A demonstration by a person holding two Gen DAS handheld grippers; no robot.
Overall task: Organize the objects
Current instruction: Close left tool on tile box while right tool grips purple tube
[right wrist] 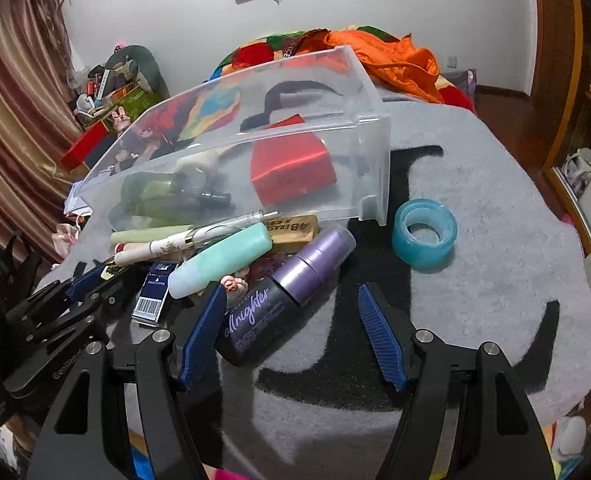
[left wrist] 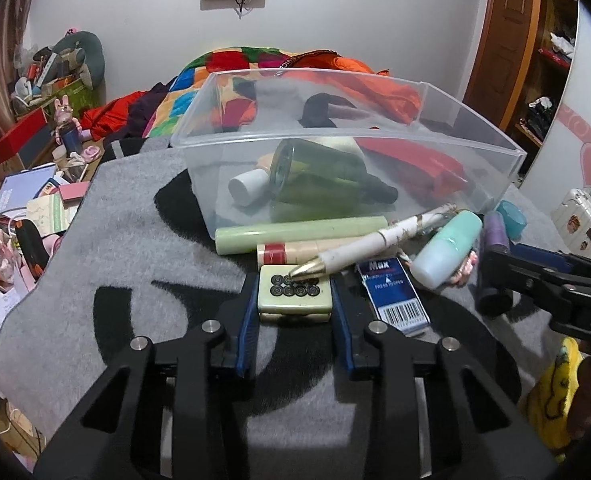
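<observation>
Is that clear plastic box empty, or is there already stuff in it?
Not empty. Through the clear box you can see a green bottle lying on its side and a red packet beside it.

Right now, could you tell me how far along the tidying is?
Done: a green bottle and red box lie in the clear bin. In hand: the left gripper clamps a mahjong tile. Left: pen, purple spray bottle, tape roll.
</observation>
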